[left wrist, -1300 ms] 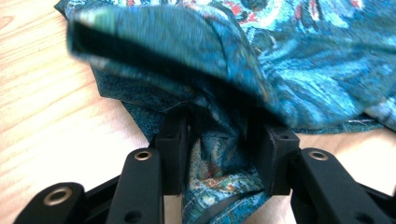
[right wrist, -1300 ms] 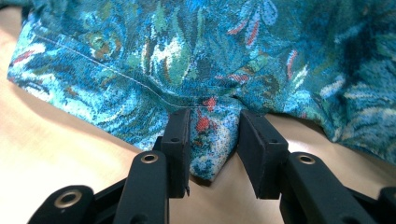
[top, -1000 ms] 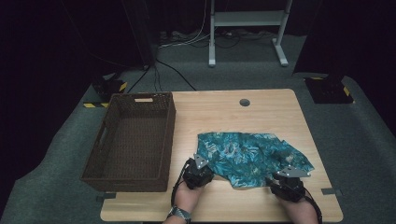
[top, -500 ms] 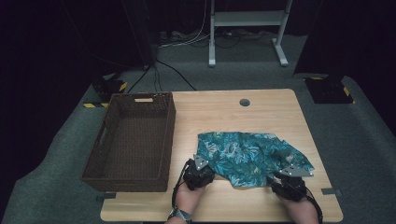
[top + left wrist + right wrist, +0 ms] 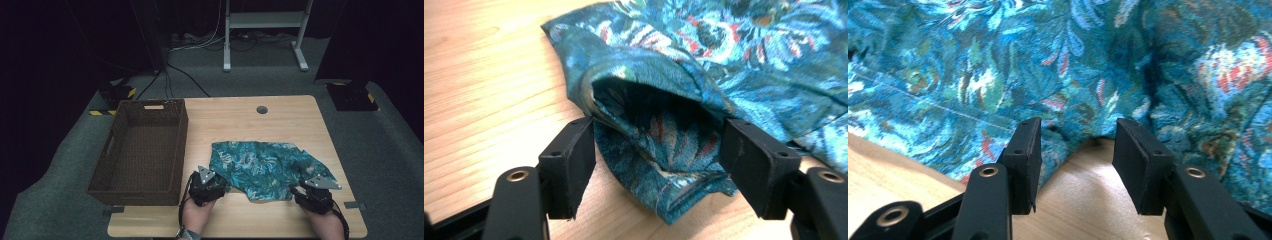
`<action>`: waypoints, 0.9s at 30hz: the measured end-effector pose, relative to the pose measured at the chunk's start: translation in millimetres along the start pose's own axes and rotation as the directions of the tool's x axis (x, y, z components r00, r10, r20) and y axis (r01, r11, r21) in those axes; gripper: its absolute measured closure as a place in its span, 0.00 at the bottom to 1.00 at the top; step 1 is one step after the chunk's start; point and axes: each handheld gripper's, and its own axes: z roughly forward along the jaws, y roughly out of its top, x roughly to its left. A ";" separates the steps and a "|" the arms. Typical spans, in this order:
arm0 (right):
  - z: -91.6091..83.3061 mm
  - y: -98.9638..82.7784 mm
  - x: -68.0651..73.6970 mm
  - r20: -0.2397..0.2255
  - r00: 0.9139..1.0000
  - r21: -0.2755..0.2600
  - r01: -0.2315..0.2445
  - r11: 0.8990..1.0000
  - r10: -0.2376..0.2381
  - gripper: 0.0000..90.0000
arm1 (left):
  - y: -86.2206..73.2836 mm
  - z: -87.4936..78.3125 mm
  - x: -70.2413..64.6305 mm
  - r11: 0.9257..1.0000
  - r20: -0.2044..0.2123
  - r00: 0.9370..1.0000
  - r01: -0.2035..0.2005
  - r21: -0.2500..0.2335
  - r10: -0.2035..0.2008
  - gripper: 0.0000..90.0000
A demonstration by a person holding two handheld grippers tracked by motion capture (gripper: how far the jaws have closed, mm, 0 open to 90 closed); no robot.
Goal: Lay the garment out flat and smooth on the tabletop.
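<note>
A teal cloth with a leaf pattern (image 5: 265,167) lies crumpled on the near right part of the wooden table (image 5: 235,120). My left gripper (image 5: 215,181) is at the cloth's near left corner. Its jaws have just been opening, and in the left gripper view (image 5: 659,135) they stand wide with a raised fold of the cloth (image 5: 659,150) loose between them. My right gripper (image 5: 311,189) is at the cloth's near right edge. Its jaws have also just been opening, and in the right gripper view (image 5: 1078,135) the cloth's hem (image 5: 1063,125) reaches their tips with bare wood between.
A dark brown wicker basket (image 5: 112,150) stands empty on the table's left side, close to my left gripper. A round cable hole (image 5: 261,109) sits near the far edge. Beyond the table are grey floor, cables and a white stand (image 5: 227,45).
My left gripper has shifted slightly at the cloth's corner. The cloth, the basket and my right gripper look unmoved.
</note>
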 end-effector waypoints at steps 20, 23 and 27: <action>14.8 6.9 -16.4 0.071 0.997 -0.032 -0.012 0.999 0.015 0.50 | 16.1 13.2 -33.1 0.999 0.081 0.996 -0.039 -0.021 0.040 0.33; 18.9 5.5 -20.6 0.070 0.997 -0.018 -0.021 1.000 0.022 0.50 | 15.1 26.1 -38.7 0.998 0.085 0.995 -0.063 0.009 0.062 0.34; 25.0 4.5 -22.3 0.059 0.998 0.002 -0.024 1.000 0.023 0.50 | 11.5 40.3 -39.1 0.996 0.082 0.995 -0.066 0.052 0.062 0.35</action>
